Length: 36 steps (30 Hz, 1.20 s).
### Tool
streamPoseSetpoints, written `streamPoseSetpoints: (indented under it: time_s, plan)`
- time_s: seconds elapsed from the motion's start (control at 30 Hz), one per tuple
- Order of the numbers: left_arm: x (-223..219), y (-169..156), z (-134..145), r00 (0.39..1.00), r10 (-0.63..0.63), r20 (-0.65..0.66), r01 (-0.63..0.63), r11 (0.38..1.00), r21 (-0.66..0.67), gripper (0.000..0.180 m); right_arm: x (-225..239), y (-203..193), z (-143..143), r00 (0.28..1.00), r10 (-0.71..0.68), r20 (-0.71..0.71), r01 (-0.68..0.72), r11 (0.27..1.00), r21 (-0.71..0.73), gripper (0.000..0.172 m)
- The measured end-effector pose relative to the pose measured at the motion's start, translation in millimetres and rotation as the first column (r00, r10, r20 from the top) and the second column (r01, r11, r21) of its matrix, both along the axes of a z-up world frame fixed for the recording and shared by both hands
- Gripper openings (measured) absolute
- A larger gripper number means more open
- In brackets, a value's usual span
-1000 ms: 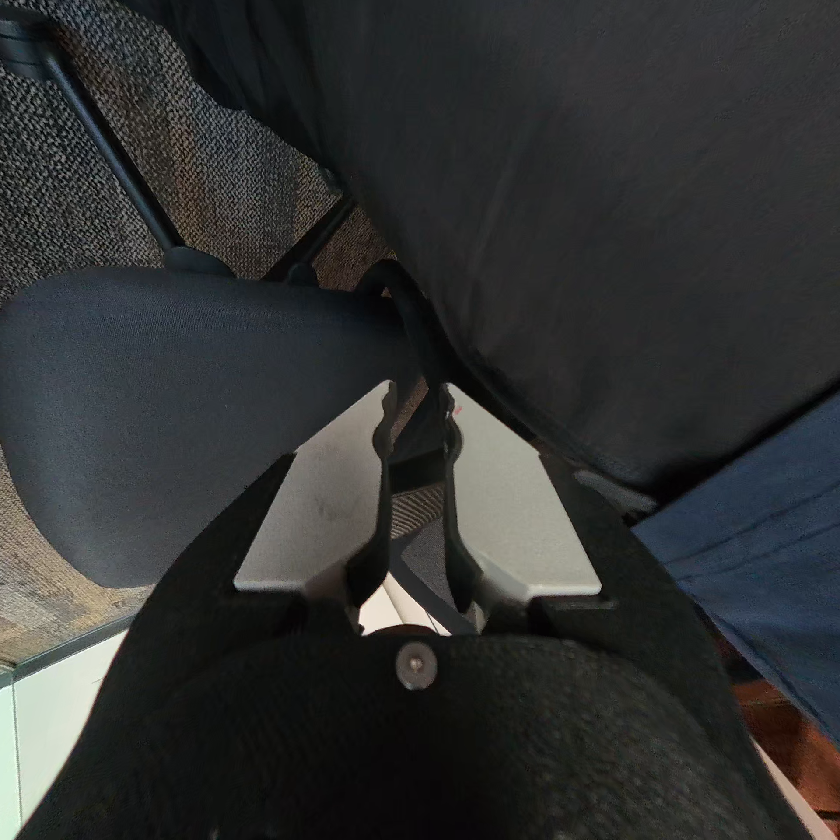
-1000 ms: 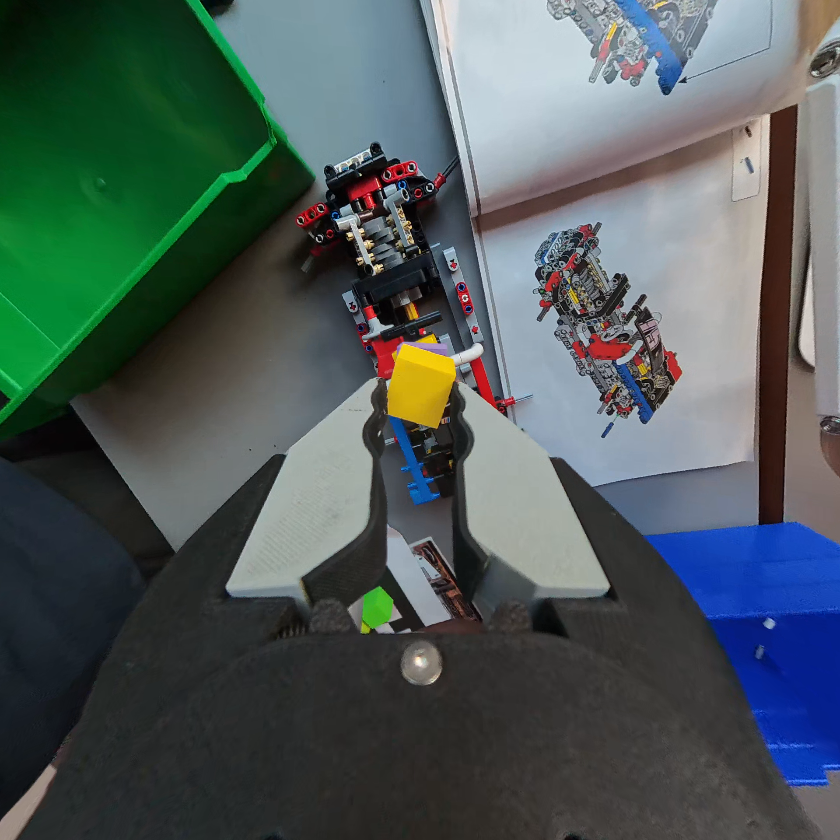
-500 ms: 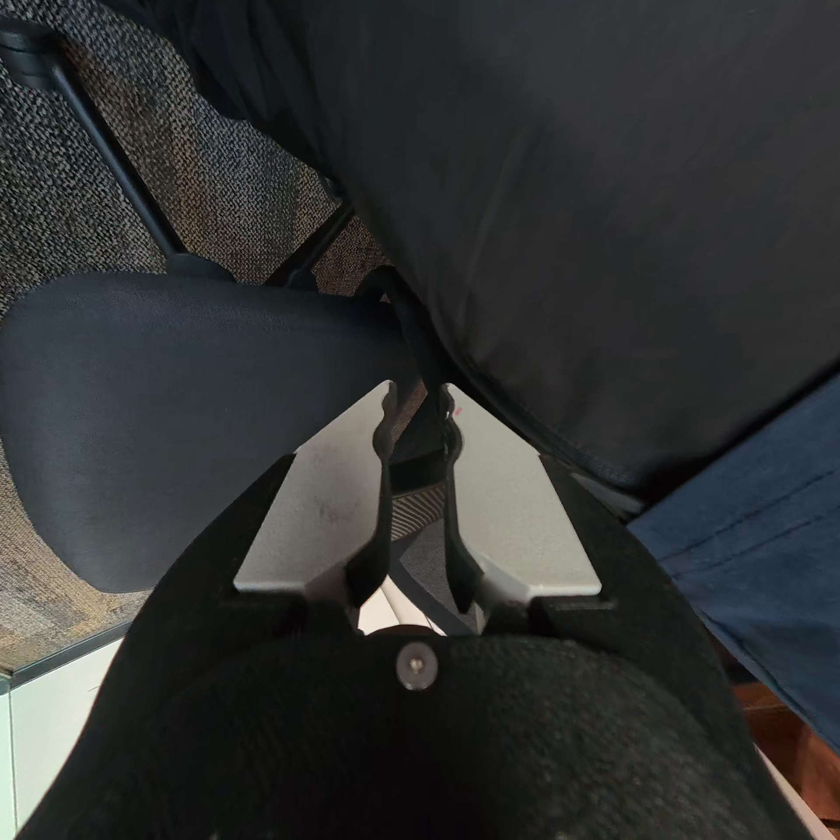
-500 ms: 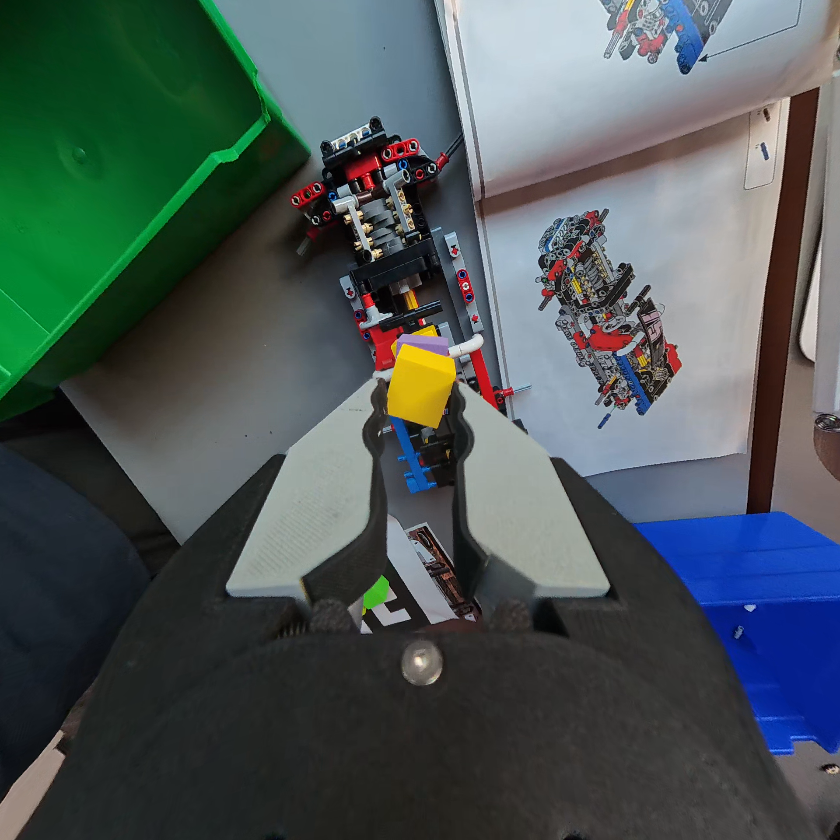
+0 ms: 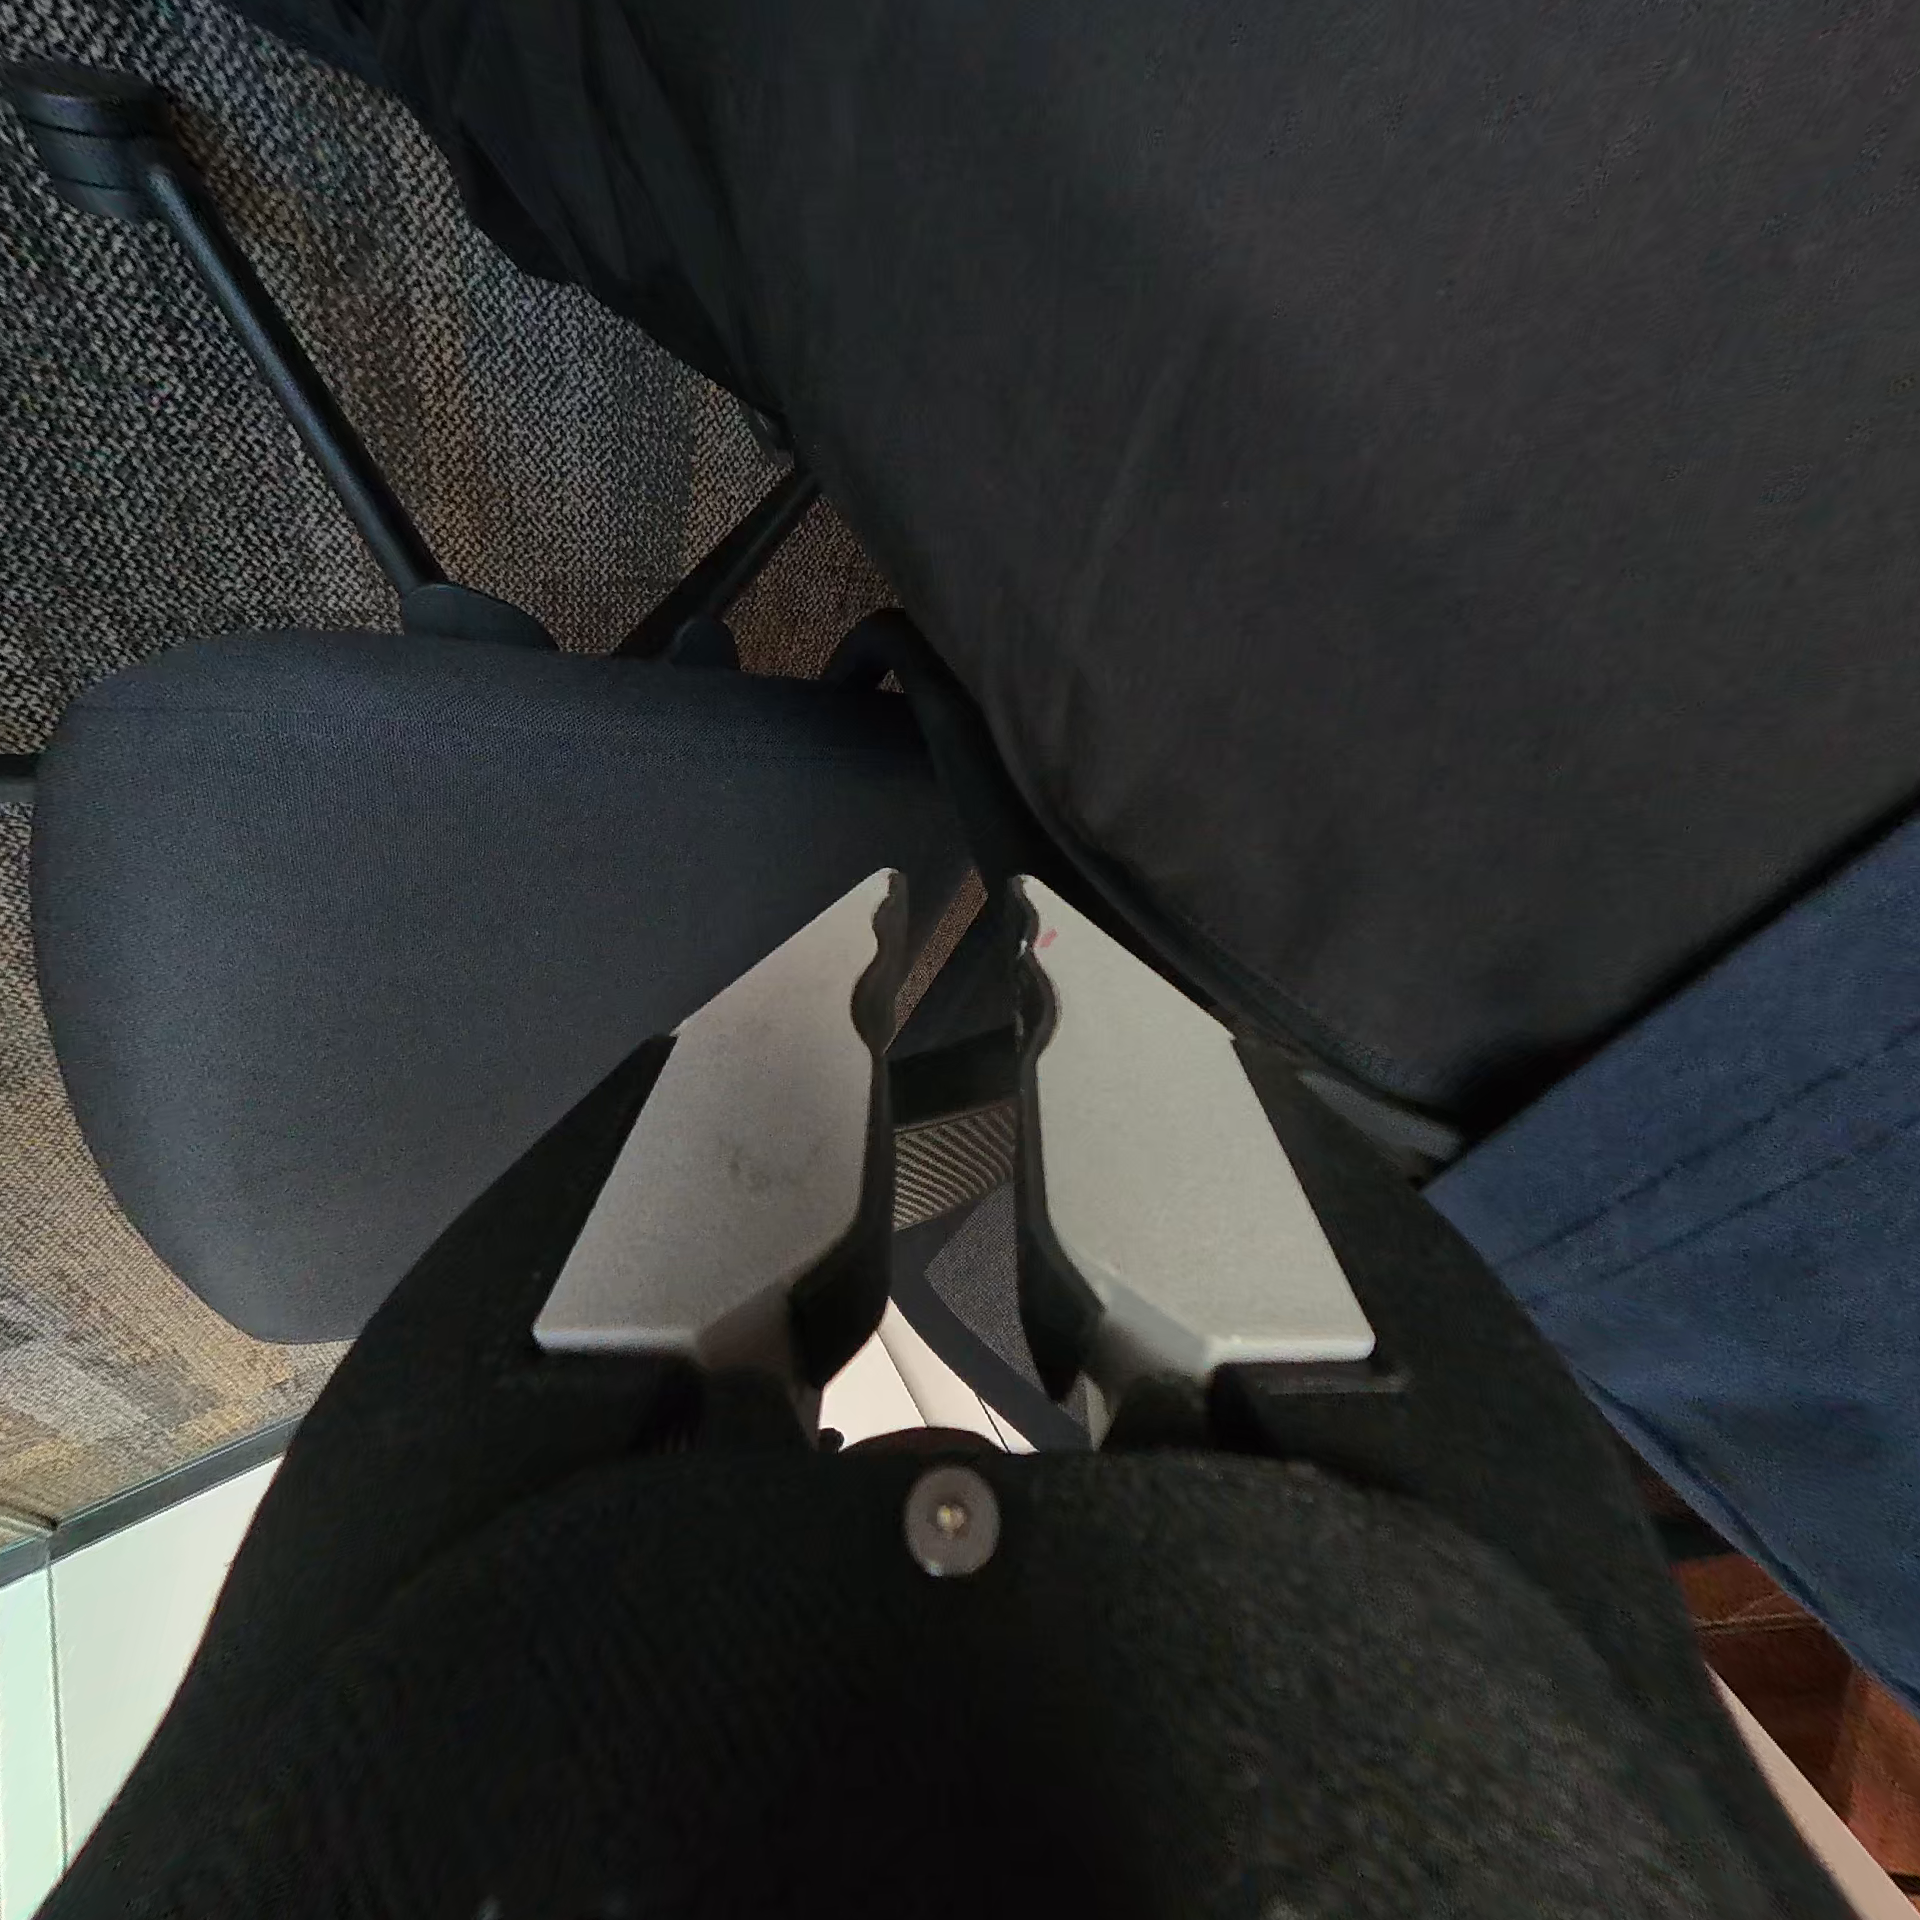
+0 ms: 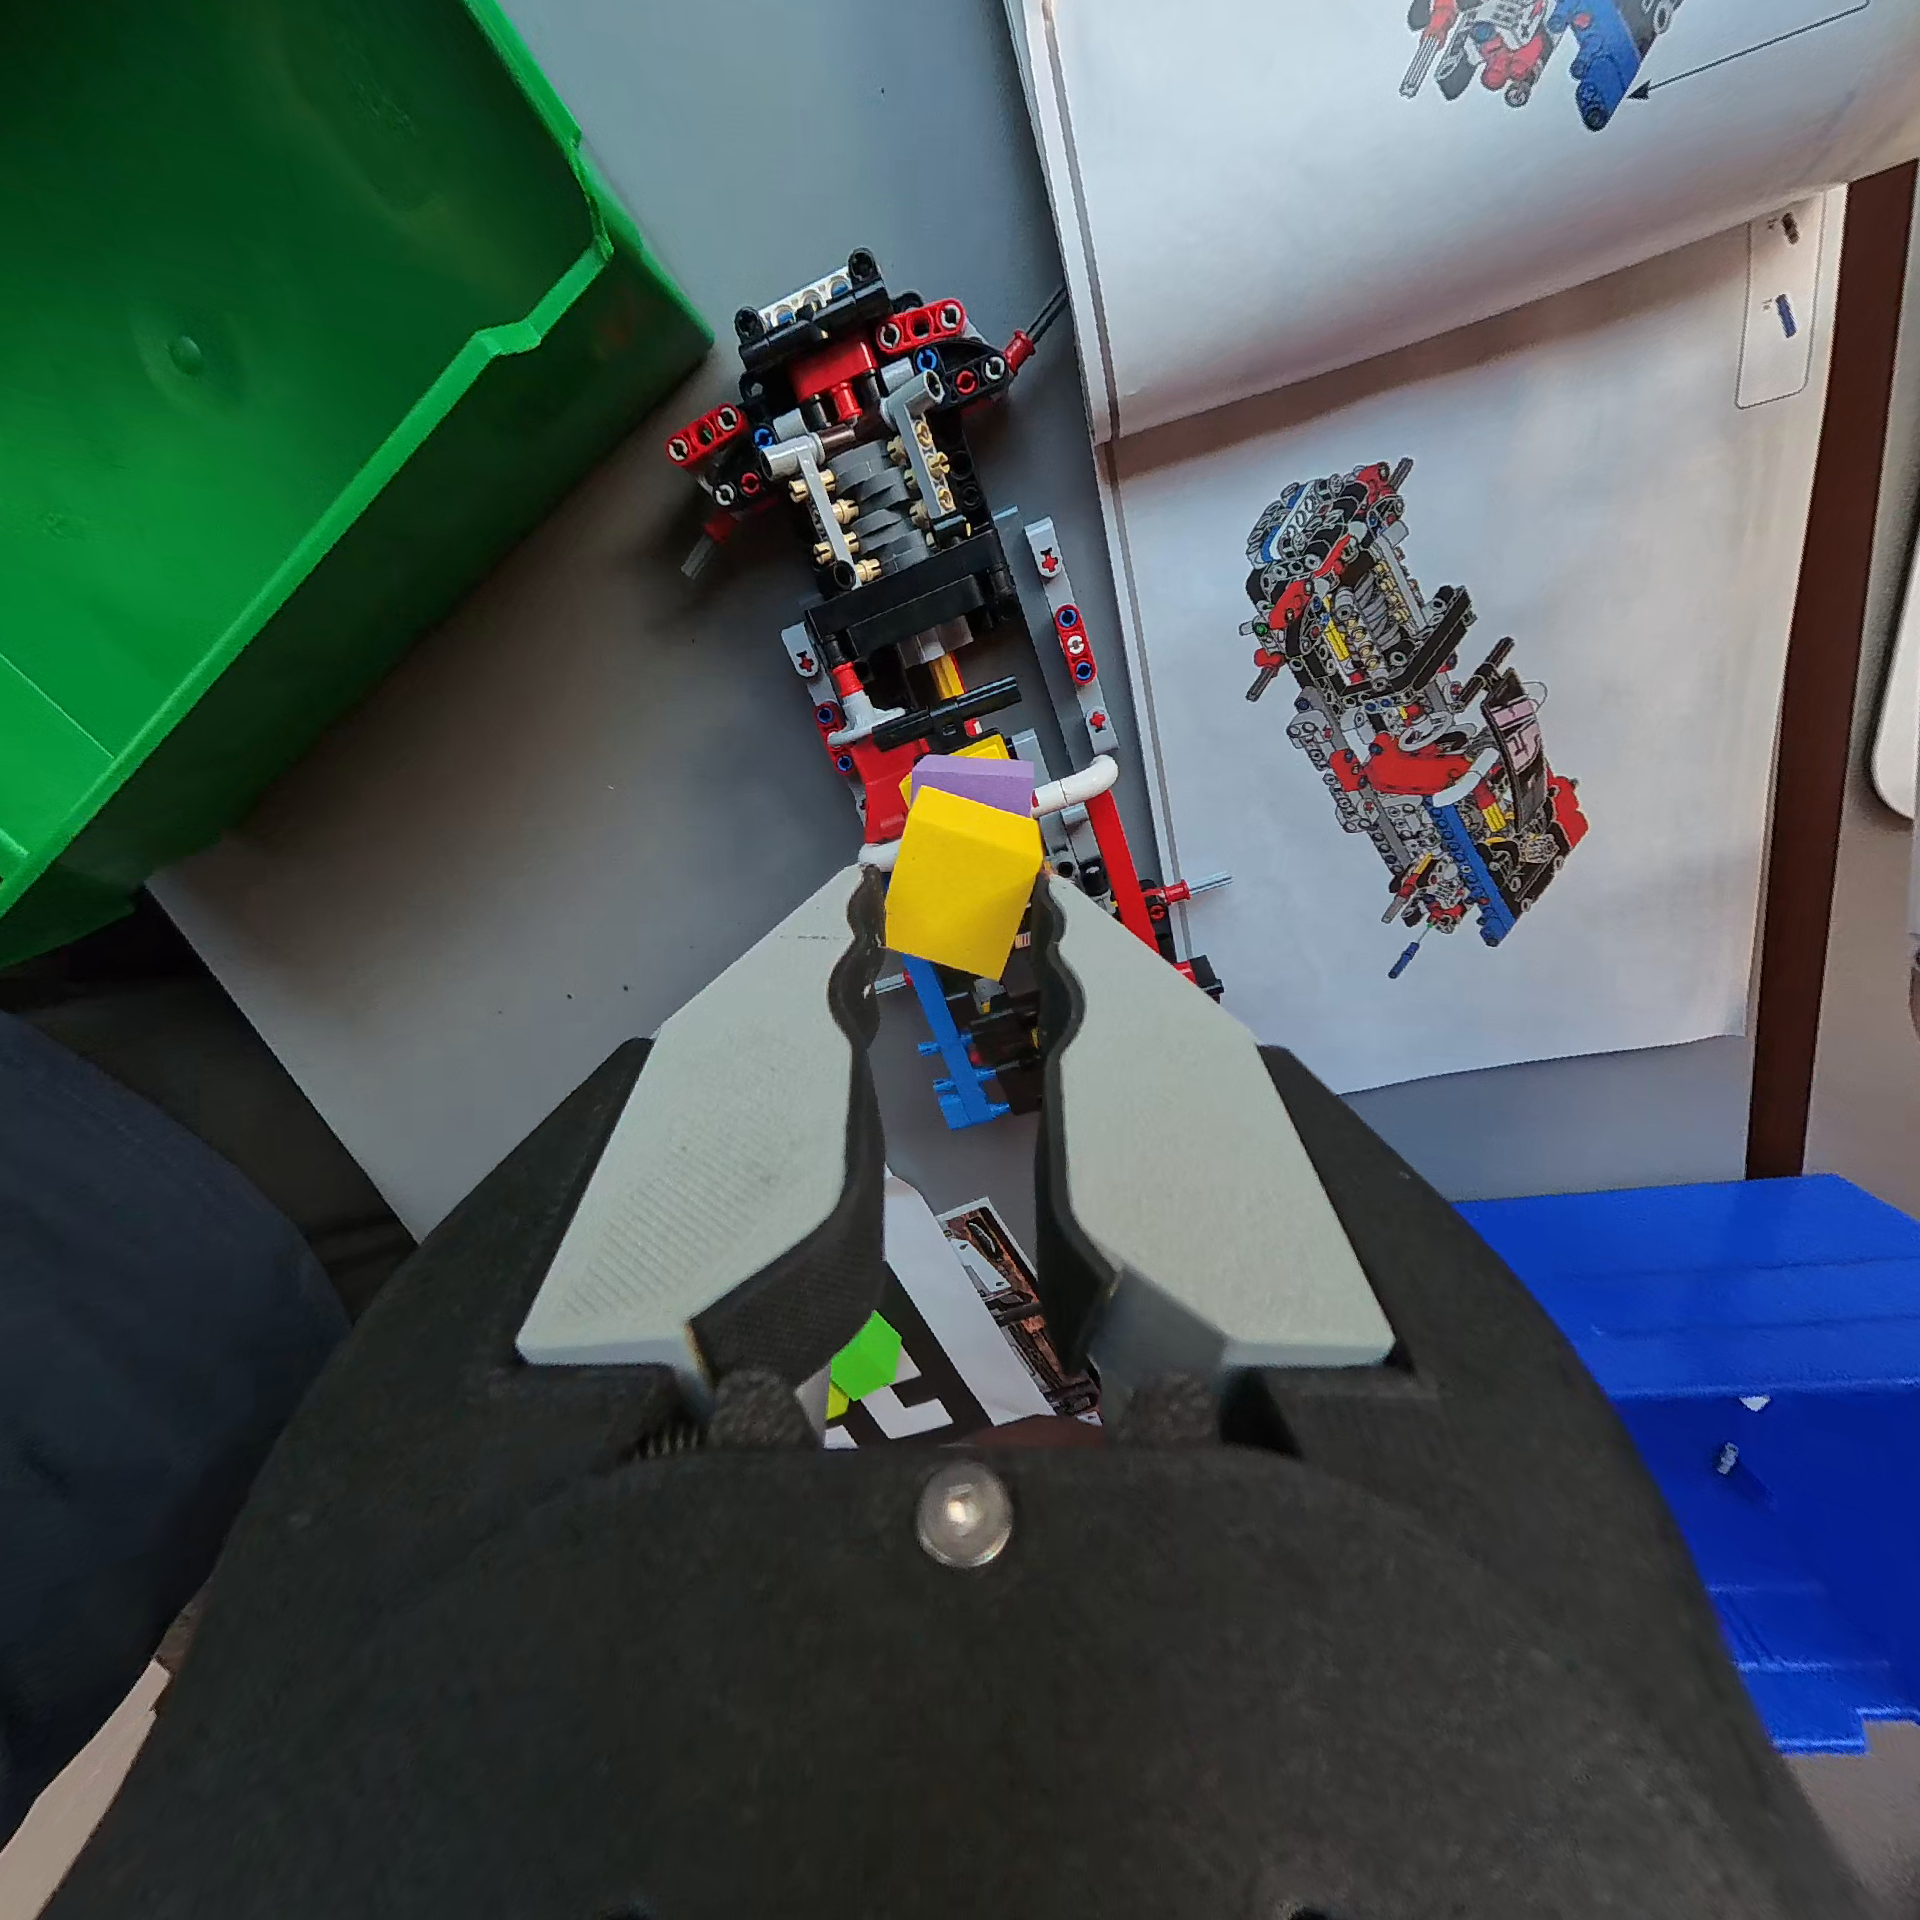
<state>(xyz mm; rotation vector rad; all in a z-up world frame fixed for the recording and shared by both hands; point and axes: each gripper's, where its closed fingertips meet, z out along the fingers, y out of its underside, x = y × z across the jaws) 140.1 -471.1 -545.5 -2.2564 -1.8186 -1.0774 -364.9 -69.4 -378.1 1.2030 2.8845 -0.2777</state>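
Observation:
My right gripper point(image 6: 956, 899) is shut on a yellow block point(image 6: 961, 878), held at the fingertips with both pads pressing its sides. A purple block point(image 6: 977, 779) shows just behind it. They hang above a red, black and grey brick-built vehicle chassis point(image 6: 894, 499) that lies on a grey mat point(image 6: 499, 852). My left gripper point(image 5: 956, 899) is open with nothing between its pads. It points at a black chair seat point(image 5: 416, 935) and a person's dark clothing point(image 5: 1351, 416), away from the table.
A green bin point(image 6: 260, 364) stands at the left of the mat. An open instruction booklet point(image 6: 1455, 727) lies right of the chassis. A blue bin point(image 6: 1714, 1403) stands at the lower right. Speckled carpet point(image 5: 468, 364) and blue trousers point(image 5: 1714, 1195) show in the left wrist view. Across from one pair of fingers to the other is roughly 65 cm.
My right gripper has drifted slightly over the chassis, with the yellow block unchanged in its grasp. My left gripper has barely moved and stays open.

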Motion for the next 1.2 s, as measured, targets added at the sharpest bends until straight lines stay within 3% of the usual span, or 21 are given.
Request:
streamPoseSetpoints:
  time_s: [0.6,0.9,1.03,1.2]
  plan:
    - [1.9,1.7,-0.6,1.0,-0.003,0.005,0.003,1.0,0.004,0.017,-1.6,0.0,3.3,1.0,-0.023,-0.01,0.023,0.999,-0.026,0.035]
    - [-2.5,0.1,-0.3,1.0,-0.013,0.001,0.013,1.0,0.004,0.017,4.1,19.4,29.7,0.993,-0.109,-0.054,0.103,0.989,-0.103,0.036]
    - [-4.3,0.1,-1.0,1.0,-0.018,0.002,0.018,1.0,0.005,0.017,43.6,50.2,29.0,0.979,-0.199,-0.043,0.191,0.969,-0.156,0.033]
    - [-2.5,1.7,-1.8,0.998,-0.056,0.018,0.056,0.998,0.008,0.017,144.5,115.2,-29.8,0.93,-0.359,0.076,0.365,0.928,-0.079,0.031]
